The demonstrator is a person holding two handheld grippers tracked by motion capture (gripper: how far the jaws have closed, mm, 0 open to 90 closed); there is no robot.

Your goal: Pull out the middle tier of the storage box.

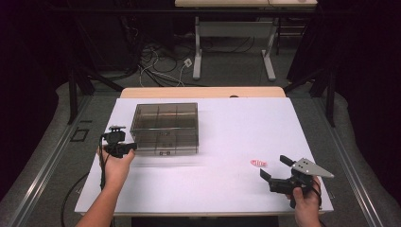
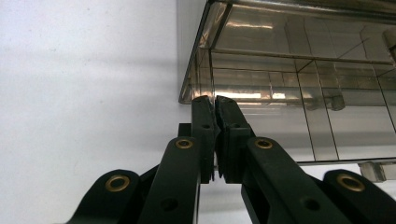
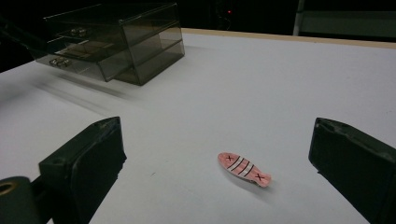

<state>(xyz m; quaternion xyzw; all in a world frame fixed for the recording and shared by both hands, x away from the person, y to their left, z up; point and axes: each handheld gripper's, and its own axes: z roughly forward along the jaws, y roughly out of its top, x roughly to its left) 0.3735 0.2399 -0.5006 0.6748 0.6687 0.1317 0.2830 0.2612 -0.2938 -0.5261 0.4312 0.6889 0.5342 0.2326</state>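
Observation:
A smoky clear plastic drawer box [image 1: 164, 128] stands on the white table [image 1: 227, 123] left of centre. My left gripper [image 1: 130, 147] is shut, its tips against the box's near left corner [image 2: 189, 95], with nothing between the jaws [image 2: 214, 100]. A small pink hair clip with stripes [image 1: 258, 163] lies flat on the table at the right. My right gripper [image 1: 275, 166] stands open a little in front of and to the right of the clip [image 3: 243, 168], which lies between the lines of its two jaws, apart from both.
The drawer box [image 3: 114, 39] has small knobs on its drawer fronts. Beyond the table's far wooden edge [image 1: 203, 91] lie floor cables and the legs of another table [image 1: 197, 52]. Dark frame struts [image 1: 73, 90] stand at both sides.

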